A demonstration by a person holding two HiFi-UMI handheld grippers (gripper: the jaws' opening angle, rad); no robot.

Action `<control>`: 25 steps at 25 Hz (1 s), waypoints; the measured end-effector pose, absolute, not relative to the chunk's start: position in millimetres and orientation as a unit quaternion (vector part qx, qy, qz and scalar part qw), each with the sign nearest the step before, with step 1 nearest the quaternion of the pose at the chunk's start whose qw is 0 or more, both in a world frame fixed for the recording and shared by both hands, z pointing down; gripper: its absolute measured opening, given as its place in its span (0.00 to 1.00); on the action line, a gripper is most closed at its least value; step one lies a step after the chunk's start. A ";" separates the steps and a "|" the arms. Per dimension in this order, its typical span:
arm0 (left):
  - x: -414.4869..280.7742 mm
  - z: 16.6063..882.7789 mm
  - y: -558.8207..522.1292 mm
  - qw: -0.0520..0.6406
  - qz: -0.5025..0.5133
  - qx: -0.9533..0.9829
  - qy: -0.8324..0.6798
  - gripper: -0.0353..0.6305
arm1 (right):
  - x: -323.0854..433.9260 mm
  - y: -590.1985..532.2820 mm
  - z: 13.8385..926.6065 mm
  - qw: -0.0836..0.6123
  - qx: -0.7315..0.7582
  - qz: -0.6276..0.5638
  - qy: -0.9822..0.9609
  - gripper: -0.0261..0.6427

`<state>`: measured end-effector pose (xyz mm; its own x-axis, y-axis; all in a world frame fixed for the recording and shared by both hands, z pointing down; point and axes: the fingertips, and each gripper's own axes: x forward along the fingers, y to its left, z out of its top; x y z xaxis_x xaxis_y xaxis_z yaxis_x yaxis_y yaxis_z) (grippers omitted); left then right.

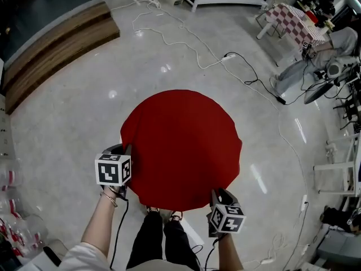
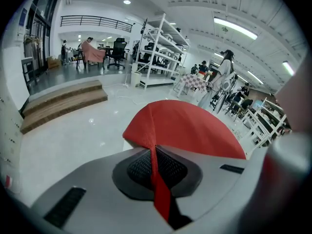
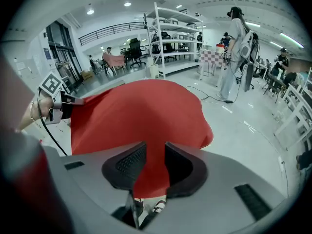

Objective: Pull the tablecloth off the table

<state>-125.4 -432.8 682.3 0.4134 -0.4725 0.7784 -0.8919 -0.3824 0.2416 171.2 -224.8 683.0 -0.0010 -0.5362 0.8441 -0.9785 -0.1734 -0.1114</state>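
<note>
A round red tablecloth point(image 1: 180, 145) covers a table in front of me, seen from above in the head view. My left gripper point(image 1: 125, 149) is at the cloth's near left edge. In the left gripper view, that gripper point(image 2: 156, 167) is shut on a pinched fold of the red tablecloth point(image 2: 195, 126). My right gripper point(image 1: 218, 192) sits at the near right edge. In the right gripper view, its jaws point(image 3: 155, 167) stand apart, and the hem of the red tablecloth point(image 3: 141, 111) hangs loose in the gap. The table itself is hidden under the cloth.
A wooden step platform point(image 1: 56, 49) runs along the far left. Cables point(image 1: 186, 38) snake over the polished floor behind the table. A checkered table point(image 1: 293, 21) and seated people are at the far right. A person point(image 3: 239, 48) stands near white shelving point(image 2: 161, 52). My feet point(image 1: 163, 213) are under the near edge.
</note>
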 end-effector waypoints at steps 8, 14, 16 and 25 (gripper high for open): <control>-103.2 666.7 -418.5 0.311 0.315 0.778 -0.445 0.08 | 174.3 -188.4 690.4 0.267 0.631 0.423 -0.593 0.32; -88.4 652.8 -411.0 0.302 0.311 0.784 -0.445 0.08 | 155.2 -156.9 720.1 0.281 0.556 0.460 -0.633 0.49; -84.1 646.9 -407.9 0.298 0.310 0.786 -0.443 0.08 | 145.8 -151.0 735.1 0.291 0.531 0.460 -0.650 0.50; -71.3 627.6 -401.5 0.280 0.322 0.795 -0.431 0.08 | 144.2 -141.5 776.2 0.347 0.433 0.400 -0.730 0.56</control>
<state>-71.3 -401.5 627.6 0.4201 -0.5046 0.7542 -0.8661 -0.4711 0.1673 144.2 -141.5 776.2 -0.3844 -0.3548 0.8523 -0.9093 0.3049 -0.2831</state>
